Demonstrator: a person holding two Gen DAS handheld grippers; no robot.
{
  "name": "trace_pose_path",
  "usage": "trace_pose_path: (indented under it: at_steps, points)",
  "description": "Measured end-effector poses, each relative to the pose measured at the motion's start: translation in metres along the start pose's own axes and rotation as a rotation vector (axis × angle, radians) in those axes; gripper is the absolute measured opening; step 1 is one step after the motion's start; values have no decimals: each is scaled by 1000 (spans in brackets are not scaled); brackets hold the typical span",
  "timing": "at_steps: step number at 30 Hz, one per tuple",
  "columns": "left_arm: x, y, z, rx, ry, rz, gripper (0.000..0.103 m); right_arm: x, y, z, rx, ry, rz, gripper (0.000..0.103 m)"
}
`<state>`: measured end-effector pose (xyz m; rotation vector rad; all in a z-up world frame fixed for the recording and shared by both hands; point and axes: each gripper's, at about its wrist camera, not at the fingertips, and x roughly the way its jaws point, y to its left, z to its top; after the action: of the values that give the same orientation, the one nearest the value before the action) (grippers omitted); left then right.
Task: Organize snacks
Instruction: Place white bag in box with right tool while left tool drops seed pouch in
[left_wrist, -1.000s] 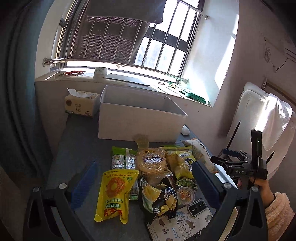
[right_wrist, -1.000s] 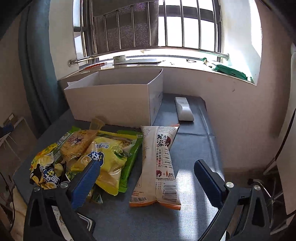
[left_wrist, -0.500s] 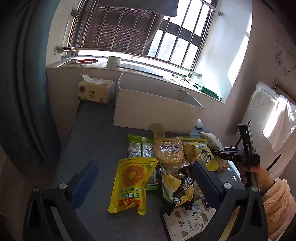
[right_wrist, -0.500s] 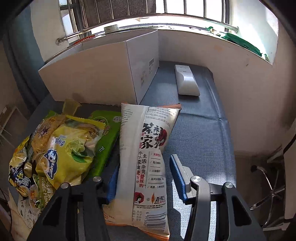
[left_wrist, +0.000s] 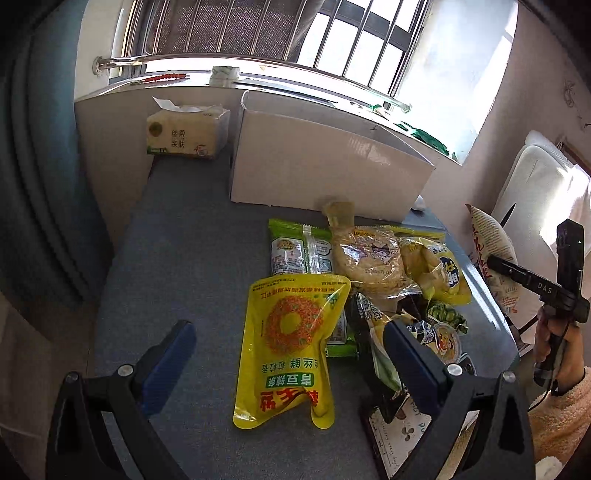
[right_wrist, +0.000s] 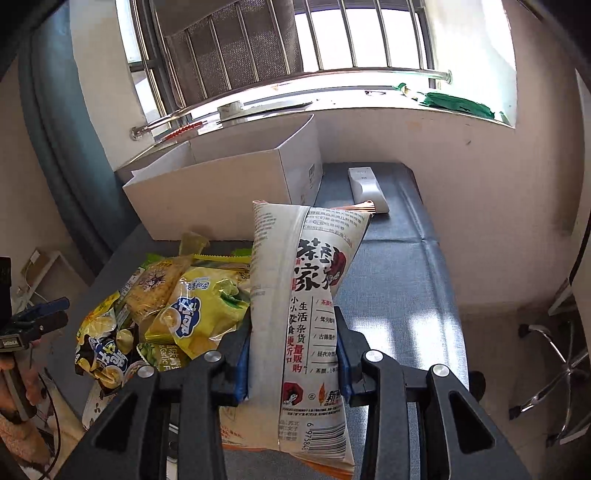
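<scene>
Partly cut off — white snack bag (right_wrist: 295, 317) in right gripper (right_wrist: 293, 363).

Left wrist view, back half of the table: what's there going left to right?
Cream tissue pack → open white cardboard box → white printed snack bag clamped in the right gripper, lifted off the grey table.

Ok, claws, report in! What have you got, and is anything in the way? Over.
Right claw shut on white bag, lifted off the table. Left claw open over yellow pouch. Box open ahead; nothing blocking.
</scene>
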<state>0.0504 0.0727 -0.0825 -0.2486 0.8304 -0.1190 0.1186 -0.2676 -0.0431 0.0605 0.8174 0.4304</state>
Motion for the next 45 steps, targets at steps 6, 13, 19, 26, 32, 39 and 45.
trace_pose_path:
  at_steps: [6,13,19,26,32,39,45]
  points:
    - [32,8,0,27,88,18,103,-34,-6,-31,144,-35,82,40]
    - [43,-17,-12,207,115,84,56,-39,4,-31,123,-40,107,40]
    - [24,-20,-13,204,55,101,36,-32,19,-34,84,-23,119,40]
    - [-20,-5,7,98,-81,33,33,-29,28,-23,82,-36,162,40]
    - [-38,-15,73,147,-209,-34,33,-19,47,29,24,-78,195,40]
    - [-16,-30,183,143,-292,-91,33,14,79,120,-79,-121,149,40]
    - [24,-40,251,128,-254,-91,33,61,73,191,-6,-104,136,40]
